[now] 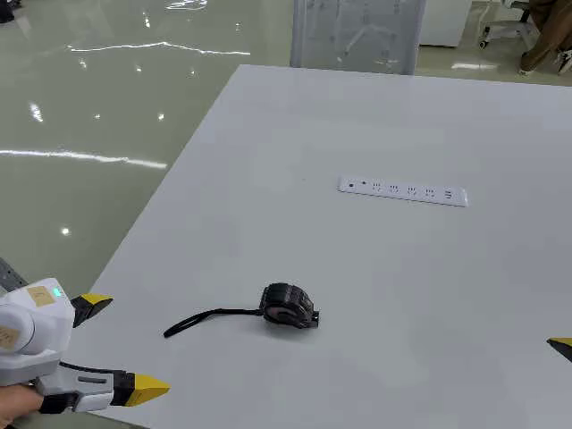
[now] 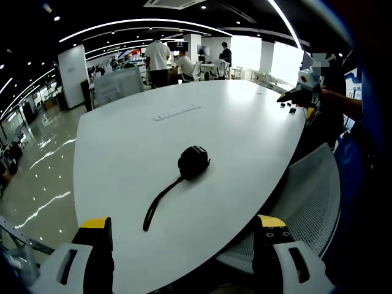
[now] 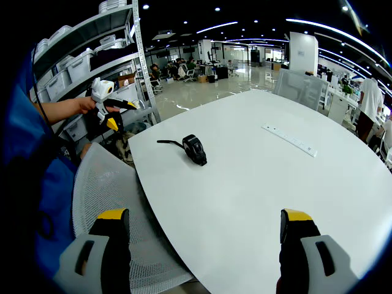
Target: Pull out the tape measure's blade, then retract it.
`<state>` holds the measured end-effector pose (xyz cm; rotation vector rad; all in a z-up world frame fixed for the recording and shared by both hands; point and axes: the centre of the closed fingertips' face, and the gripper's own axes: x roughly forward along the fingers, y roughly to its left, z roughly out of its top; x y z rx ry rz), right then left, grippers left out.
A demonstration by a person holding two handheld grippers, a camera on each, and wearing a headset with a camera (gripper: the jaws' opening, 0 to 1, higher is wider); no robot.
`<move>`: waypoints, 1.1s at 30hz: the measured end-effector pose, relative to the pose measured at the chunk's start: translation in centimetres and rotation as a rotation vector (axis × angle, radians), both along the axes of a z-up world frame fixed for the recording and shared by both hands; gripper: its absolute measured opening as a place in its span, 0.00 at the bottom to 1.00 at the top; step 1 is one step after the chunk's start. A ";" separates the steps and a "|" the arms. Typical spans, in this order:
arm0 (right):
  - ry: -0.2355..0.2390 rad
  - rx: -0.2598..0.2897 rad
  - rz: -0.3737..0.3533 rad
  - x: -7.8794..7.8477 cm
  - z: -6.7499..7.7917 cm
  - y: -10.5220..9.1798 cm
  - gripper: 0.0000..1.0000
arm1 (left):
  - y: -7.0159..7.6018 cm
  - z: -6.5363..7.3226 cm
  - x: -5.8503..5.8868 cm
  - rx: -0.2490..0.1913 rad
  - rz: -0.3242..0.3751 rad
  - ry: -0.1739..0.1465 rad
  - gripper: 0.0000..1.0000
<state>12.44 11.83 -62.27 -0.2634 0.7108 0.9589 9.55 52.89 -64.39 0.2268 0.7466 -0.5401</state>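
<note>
The tape measure [image 1: 289, 307] lies on the white tabletop [image 1: 375, 259], and nothing touches it. Its black strap [image 1: 201, 319] lies stretched out from it toward the left gripper [image 1: 130, 344]. A power strip [image 1: 403, 190] lies beyond the tape measure, well apart from it. Both grippers are held short of the tape measure. The left gripper's fingers [image 2: 96, 239] are wide apart, and so are those of the right gripper [image 3: 205, 215].

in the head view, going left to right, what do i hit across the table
left tool → tape measure → power strip → right tool's fingertip
</note>
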 end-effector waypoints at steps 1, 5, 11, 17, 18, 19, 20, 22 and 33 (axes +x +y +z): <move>0.002 -0.002 0.001 0.0 -0.1 0.0 0.99 | 0.1 0.0 0.0 0.004 -0.001 0.000 0.92; 0.008 -0.004 0.001 -0.2 -0.2 -0.1 0.99 | 0.1 0.0 0.0 0.005 -0.003 -0.001 0.92; 0.013 -0.003 -0.001 -0.2 -0.3 -0.1 0.99 | 0.2 -0.1 0.1 0.003 -0.002 -0.001 0.92; 0.011 -0.009 -0.002 -0.1 -0.4 -0.2 0.99 | 0.2 -0.3 0.2 0.000 -0.003 -0.002 0.92; 0.012 -0.011 -0.002 0.0 -0.5 -0.2 0.99 | 0.2 -0.3 0.3 0.000 -0.003 -0.003 0.92; 0.013 -0.013 -0.001 0.0 -0.6 -0.2 0.99 | 0.1 -0.3 0.3 0.000 -0.004 -0.003 0.92; 0.013 -0.015 0.001 0.1 -0.7 -0.1 0.99 | 0.1 -0.5 0.4 -0.002 -0.005 -0.003 0.92; 0.017 -0.015 0.004 0.2 -0.8 0.1 0.99 | 0.0 -0.6 0.5 -0.004 -0.005 -0.002 0.92; 0.016 -0.007 0.035 1.1 -1.3 1.9 0.98 | -1.5 -0.5 2.1 -0.020 -0.029 -0.019 0.92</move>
